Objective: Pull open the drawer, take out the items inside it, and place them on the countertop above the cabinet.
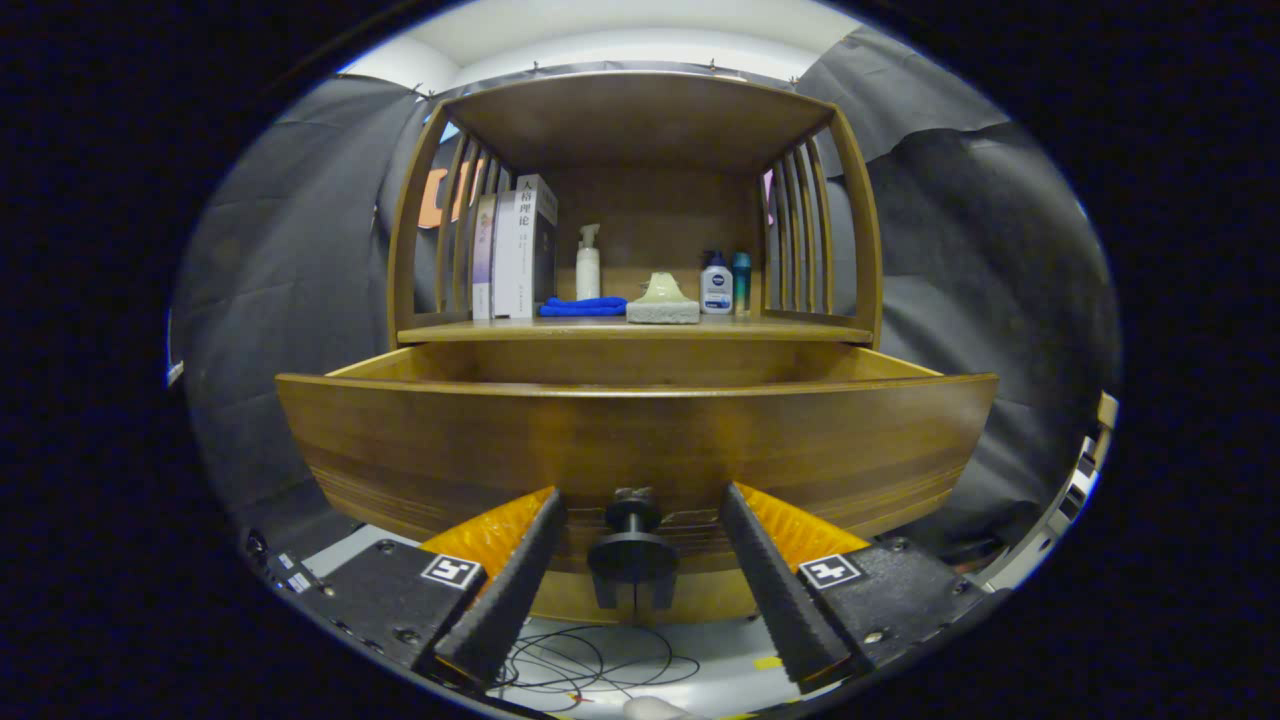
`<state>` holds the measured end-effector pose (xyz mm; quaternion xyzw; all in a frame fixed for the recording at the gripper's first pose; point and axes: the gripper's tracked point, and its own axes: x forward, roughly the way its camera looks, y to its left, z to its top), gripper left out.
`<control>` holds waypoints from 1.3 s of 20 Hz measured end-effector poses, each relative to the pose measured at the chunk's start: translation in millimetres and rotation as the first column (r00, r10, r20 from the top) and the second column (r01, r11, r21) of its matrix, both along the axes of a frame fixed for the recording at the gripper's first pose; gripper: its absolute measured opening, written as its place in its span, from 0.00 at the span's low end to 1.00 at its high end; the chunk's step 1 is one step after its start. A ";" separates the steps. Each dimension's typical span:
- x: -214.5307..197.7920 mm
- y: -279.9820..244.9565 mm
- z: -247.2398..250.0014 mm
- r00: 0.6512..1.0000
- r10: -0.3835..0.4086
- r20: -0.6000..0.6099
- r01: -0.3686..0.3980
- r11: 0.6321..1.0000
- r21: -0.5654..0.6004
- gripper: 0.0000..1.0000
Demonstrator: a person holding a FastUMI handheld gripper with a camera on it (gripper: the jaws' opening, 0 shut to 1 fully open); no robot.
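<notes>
books (515, 250), spray bottle (588, 262) — blue cloth (583, 307), floor cables (590, 665)

Tall white book (533, 245) on the countertop (640, 329) is showing large black Chinese characters down its spine, reading 人格理论; the smaller print under them is too fine to read. Pale book (506, 258) beside it is carrying spine print, unreadable. White bottle (716, 285) is wearing a dark round mark, too small to read. Gripper (640, 495) is showing two square black-and-white coded markers, left marker (450, 571) and right marker (830, 571), one behind each finger; fingers are standing apart either side of the drawer knob (632, 550), not touching it.
</notes>
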<state>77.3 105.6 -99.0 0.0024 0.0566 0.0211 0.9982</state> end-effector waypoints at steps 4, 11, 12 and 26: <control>22.6 1.4 4.5 1.000 0.004 0.004 -0.004 1.000 -0.002 1.00; 45.8 3.5 10.6 1.000 0.007 0.009 -0.007 1.000 0.014 1.00; 53.1 4.8 10.2 1.000 0.003 0.010 -0.004 1.000 0.011 1.00; 116.6 10.5 18.1 1.000 0.001 0.022 -0.001 1.000 -0.007 1.00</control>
